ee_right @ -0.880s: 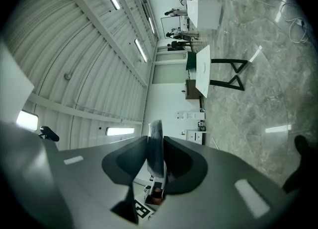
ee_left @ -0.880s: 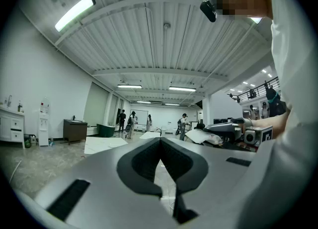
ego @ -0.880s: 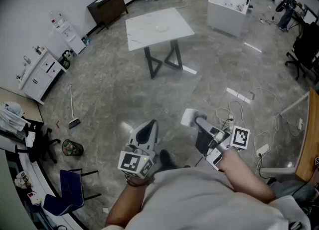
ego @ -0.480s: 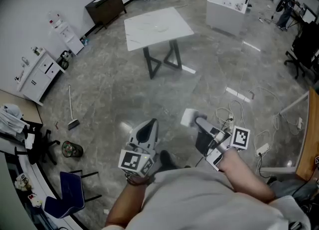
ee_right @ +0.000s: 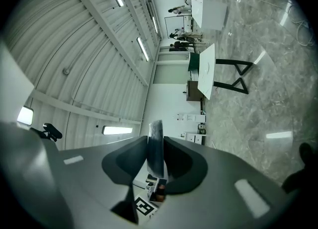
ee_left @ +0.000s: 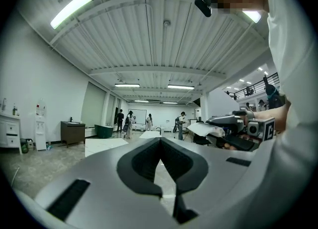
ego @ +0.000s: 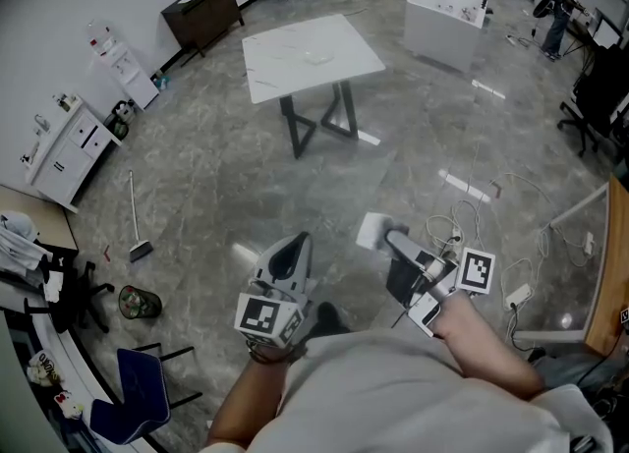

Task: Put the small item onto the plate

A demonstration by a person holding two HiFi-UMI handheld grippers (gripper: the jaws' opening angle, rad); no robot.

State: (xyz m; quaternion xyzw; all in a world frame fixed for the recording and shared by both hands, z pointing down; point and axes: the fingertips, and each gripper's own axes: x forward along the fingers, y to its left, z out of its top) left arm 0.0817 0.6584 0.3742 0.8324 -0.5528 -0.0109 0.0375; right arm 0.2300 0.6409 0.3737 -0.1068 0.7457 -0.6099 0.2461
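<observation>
- While the person stands well back from the white table (ego: pixel 310 48), both forearms reach out from the body toward it, bare from the elbow down.
- Left gripper (ego: pixel 293 250) points straight at the table from the near side, held level, with its marker cube (ego: pixel 260 320) on the end away from the table.
- Its 2 jaws are pressed together at the tips, and the left gripper view shows nothing between them.
- Right gripper (ego: pixel 391 238) sits just beside the left, equally far from the table, and angles in toward it. The wrist is bent and the marker cube (ego: pixel 475 271) faces up.
- The right gripper view shows floor on 1 side and ceiling on the other, so this gripper is rolled onto its side.
- Its jaws are clamped on the small item (ee_right: pixel 155 146), a thin flat pale piece seen edge-on between the pads and sticking out toward the table.
- A faint shape (ego: pixel 316 56) lies on the table top, too small to identify.
</observation>
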